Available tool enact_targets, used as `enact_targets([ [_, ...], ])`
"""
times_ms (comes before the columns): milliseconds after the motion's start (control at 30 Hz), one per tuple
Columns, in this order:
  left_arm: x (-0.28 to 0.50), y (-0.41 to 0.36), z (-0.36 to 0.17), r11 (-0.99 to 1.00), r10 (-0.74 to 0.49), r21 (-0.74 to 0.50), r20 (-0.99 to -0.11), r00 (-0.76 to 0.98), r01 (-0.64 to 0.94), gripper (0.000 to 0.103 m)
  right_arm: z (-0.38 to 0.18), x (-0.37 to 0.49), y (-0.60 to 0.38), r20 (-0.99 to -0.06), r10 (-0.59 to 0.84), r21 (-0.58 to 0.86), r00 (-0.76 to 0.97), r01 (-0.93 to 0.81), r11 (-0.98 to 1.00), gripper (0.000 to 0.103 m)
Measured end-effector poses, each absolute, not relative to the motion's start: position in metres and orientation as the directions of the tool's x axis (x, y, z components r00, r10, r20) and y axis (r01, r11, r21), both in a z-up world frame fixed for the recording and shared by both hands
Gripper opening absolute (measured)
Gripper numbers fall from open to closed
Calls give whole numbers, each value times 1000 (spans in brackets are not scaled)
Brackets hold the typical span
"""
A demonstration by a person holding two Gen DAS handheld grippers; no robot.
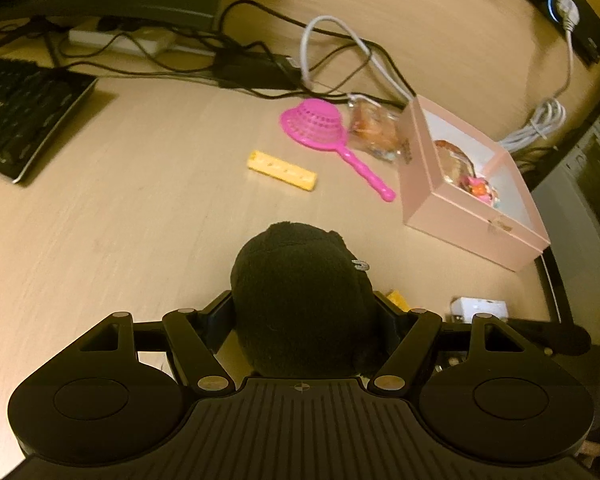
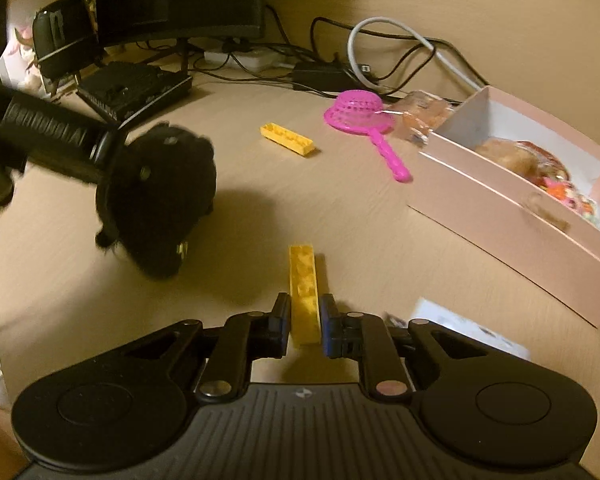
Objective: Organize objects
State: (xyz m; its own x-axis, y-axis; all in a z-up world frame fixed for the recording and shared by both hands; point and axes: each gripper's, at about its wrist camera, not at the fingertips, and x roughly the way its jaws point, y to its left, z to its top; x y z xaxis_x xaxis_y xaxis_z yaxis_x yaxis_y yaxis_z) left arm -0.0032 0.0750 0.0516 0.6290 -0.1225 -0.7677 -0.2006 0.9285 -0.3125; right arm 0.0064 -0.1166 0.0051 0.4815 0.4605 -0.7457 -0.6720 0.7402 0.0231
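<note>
While the right gripper (image 2: pixel 305 320) clamps a long yellow brick (image 2: pixel 303 292) lengthwise between its pads, low over the desk (image 2: pixel 360 232) | left gripper (image 1: pixel 304 312) grips a black plush (image 1: pixel 300 300) | pink box (image 2: pixel 512 204) at right

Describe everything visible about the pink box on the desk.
The pink box is a shallow, open rectangular carton, apparently cardboard, pale pink outside and white inside. It sits flat on the wooden desk near its right edge. Inside lie clear-wrapped snack packets with orange and pink contents. Another wrapped packet lies against its far corner. Neither gripper touches it.
</note>
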Motion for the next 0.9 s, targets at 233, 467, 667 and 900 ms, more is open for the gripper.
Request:
enact_targets([
  [233, 2, 69, 51, 928, -136, -322, -764, 631, -189, 76, 9, 15, -152, -718, 263, -138, 644, -502, 854, 22],
  [467, 2, 70, 47, 922, -147, -334, -769, 622, -195, 76, 21, 0, -154, -666, 306, -95, 680, -484, 870, 51],
  [667, 1, 74, 44, 912, -156, -351, -774, 613, -212, 76, 9, 19, -146, -667, 299, -83, 683, -467, 880, 53],
  [900, -1, 73, 44, 914, -165, -353, -772, 614, -198, 76, -2, 51, -130, -698, 346, -22, 628, -501, 865, 53],
])
